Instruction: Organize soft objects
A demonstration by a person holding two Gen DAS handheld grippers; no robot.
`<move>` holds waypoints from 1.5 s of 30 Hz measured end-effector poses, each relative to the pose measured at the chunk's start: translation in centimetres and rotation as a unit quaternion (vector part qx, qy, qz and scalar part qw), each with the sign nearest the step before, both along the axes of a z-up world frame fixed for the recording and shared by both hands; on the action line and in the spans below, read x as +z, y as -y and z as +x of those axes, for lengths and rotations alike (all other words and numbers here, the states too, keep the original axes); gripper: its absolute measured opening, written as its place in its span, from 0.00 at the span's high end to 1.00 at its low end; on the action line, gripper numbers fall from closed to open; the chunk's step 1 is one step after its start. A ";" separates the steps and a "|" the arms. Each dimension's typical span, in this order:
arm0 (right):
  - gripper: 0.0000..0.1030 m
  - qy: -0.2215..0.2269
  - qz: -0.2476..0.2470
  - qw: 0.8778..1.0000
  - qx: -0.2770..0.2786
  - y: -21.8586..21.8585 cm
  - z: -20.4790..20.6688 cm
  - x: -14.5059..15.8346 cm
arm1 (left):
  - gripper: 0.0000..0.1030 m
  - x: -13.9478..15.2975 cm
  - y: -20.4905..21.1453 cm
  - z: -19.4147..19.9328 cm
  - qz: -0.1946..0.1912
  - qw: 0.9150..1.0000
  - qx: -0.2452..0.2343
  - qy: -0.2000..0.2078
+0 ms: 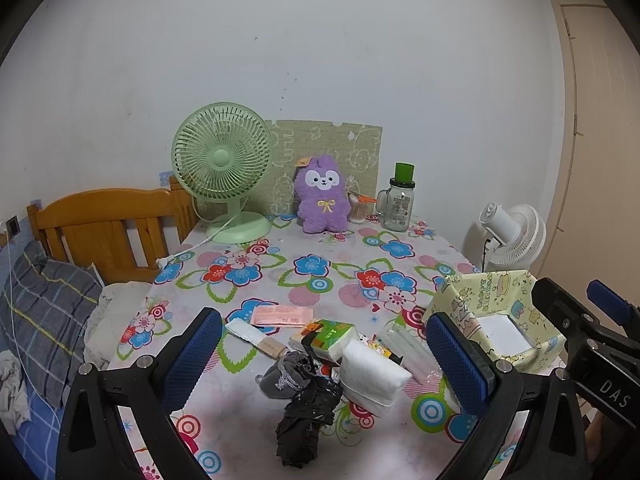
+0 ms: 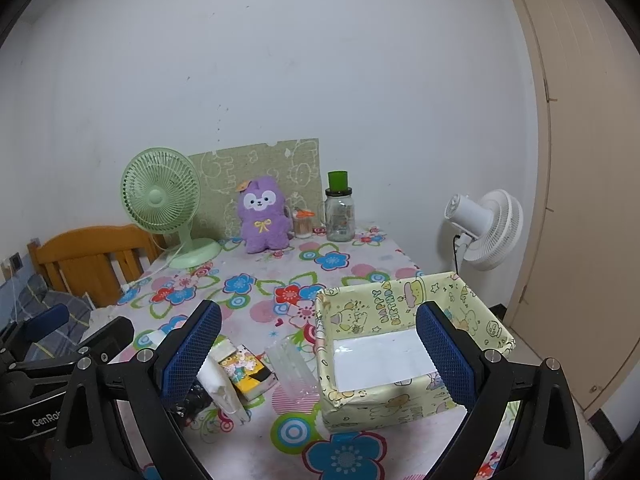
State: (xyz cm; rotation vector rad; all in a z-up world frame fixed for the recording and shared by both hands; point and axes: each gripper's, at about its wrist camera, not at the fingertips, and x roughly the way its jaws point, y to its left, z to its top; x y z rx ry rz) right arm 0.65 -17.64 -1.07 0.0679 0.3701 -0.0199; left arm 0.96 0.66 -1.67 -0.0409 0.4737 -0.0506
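both grippers' jaws spread, empty; white pad (image 1: 374, 376) lies lengthwise toward the box (image 2: 404, 394).

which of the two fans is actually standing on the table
The green fan, its base on the floral table beside the purple plush; the white fan stands beyond the table's edge.

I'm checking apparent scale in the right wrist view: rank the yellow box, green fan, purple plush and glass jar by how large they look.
1. yellow box, though nearest the camera
2. green fan
3. purple plush
4. glass jar
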 end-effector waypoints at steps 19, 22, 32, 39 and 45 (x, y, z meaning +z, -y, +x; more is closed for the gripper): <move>0.04 -0.003 0.000 1.000 0.004 -0.4 0.4 -0.4 | 0.00 -0.9 -0.5 0.5 -0.007 1.000 -0.001 -0.010; 0.04 -0.002 -0.002 1.000 0.005 -0.5 0.4 -0.4 | 0.00 -0.8 -0.6 0.5 -0.006 1.000 0.001 -0.009; 0.04 -0.003 0.005 1.000 0.008 -0.5 0.4 -0.4 | 0.00 -0.9 -1.0 0.5 -0.006 1.000 0.002 -0.007; 0.04 -0.001 0.010 1.000 0.018 -0.7 0.1 -0.7 | 0.00 -1.2 -1.4 0.3 0.002 1.000 0.010 -0.012; 0.07 -0.005 0.000 1.000 0.030 -1.6 0.4 -1.2 | 0.00 -1.9 -1.6 0.4 0.008 1.000 0.010 -0.021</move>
